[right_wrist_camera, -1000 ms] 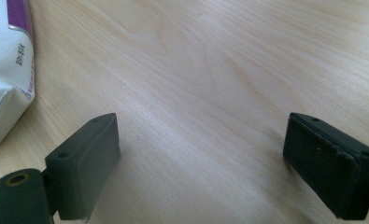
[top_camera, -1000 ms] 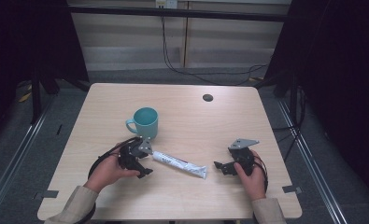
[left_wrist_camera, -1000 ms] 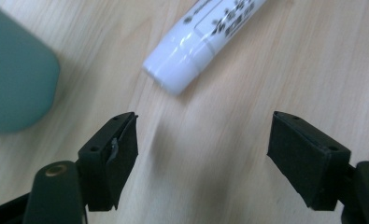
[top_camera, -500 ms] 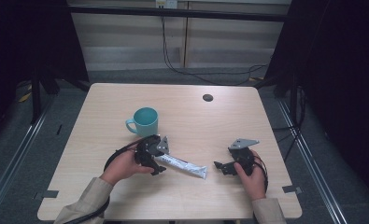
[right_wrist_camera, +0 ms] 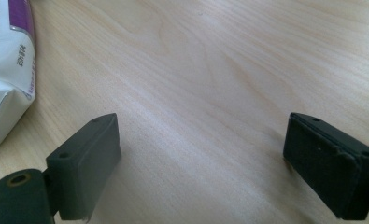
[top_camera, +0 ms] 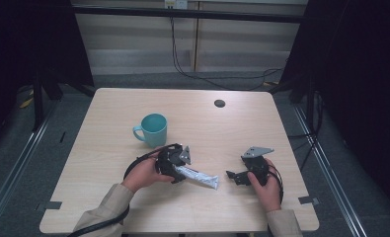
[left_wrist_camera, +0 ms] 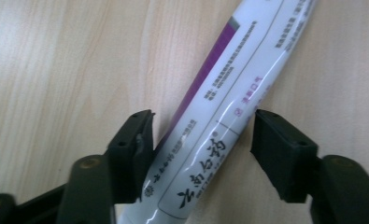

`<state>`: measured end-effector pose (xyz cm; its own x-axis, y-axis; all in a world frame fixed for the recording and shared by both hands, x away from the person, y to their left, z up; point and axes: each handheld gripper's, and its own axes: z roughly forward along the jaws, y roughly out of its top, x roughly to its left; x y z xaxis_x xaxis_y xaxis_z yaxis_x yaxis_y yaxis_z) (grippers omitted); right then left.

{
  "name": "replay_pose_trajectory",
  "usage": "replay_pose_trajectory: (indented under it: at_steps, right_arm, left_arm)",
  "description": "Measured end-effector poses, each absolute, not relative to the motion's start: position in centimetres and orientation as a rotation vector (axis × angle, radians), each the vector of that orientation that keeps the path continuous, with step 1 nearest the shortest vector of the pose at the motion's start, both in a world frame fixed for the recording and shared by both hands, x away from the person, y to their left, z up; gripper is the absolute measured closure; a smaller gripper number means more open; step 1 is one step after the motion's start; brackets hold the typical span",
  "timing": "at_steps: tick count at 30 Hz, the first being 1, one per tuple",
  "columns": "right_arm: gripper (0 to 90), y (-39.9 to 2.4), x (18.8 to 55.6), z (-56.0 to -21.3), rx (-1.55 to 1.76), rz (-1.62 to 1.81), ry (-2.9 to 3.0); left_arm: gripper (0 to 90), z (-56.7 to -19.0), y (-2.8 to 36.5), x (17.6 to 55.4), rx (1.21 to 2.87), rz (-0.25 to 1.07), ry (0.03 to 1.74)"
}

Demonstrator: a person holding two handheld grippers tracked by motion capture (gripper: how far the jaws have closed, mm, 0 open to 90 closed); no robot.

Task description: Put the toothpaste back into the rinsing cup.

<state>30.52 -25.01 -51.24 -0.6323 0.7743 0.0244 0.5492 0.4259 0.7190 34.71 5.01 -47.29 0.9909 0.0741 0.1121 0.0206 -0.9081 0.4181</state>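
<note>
Light wooden table (top_camera: 108, 148) seen from above, with a small round dark grommet (top_camera: 219, 103) near its far edge

White squeezable tube with purple stripe and printed text (top_camera: 197, 175) is laid flat on the table, front centre, running diagonally from near-left to right. In the left gripper view the tube (left_wrist_camera: 219, 116) is seen between the two black jaws, running up and to the right

Left gripper (top_camera: 178, 168) is held in the left hand (top_camera: 143, 173) over the left end of the tube. Its jaws are spread on either side of the tube: the left jaw is at or just touching the tube's edge, a gap is seen at the right jaw. Not clamped

Right gripper (top_camera: 234, 177) is held in the right hand (top_camera: 266, 185), low over the table, near the tube's right end but apart from it. In the right gripper view its jaws are wide apart over bare wood, nothing between them; the flat crimped end of the tube (right_wrist_camera: 4, 70) is seen at upper left

Teal ceramic mug with handle to the left (top_camera: 153, 129) stands upright behind the left gripper, apart from the tube
</note>
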Motion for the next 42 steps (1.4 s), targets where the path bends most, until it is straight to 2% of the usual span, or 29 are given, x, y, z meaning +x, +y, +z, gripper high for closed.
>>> replay_pose_trajectory:
  at_steps: [8,16,27,32,36,39,40,42]
  right_arm:
    - [10.5,-25.0,30.5,-51.2,1.141,1.024,2.374]
    - [10.4,-25.0,30.5,-51.2,1.143,1.024,2.374]
    - [10.5,-25.0,30.5,-51.2,1.141,1.023,2.375]
    - [10.5,-25.0,30.5,-51.2,1.141,1.024,2.375]
    - [10.5,-25.0,30.5,-51.2,1.141,1.024,2.375]
    - [10.5,-25.0,30.5,-51.2,1.141,1.024,2.375]
    - [10.5,-25.0,30.5,-51.2,1.141,1.024,2.375]
    - [10.5,-25.0,30.5,-51.2,1.140,1.025,2.375]
  left_arm:
    - [49.6,-47.1,5.3,34.5,2.729,0.174,0.008]
    - [54.6,-46.9,6.9,34.2,2.746,0.133,0.028]
    - [52.8,-46.6,6.2,34.2,2.785,0.118,0.008]
    - [46.2,-46.5,5.3,34.0,2.755,0.107,0.017]
    - [46.2,-46.4,4.4,34.0,2.755,0.099,-0.006]
    - [42.8,-46.9,3.7,33.9,2.756,0.078,0.010]
    - [43.2,-47.1,3.4,33.8,2.767,0.077,-0.005]
    - [51.3,-47.1,3.3,33.8,2.751,0.063,-0.005]
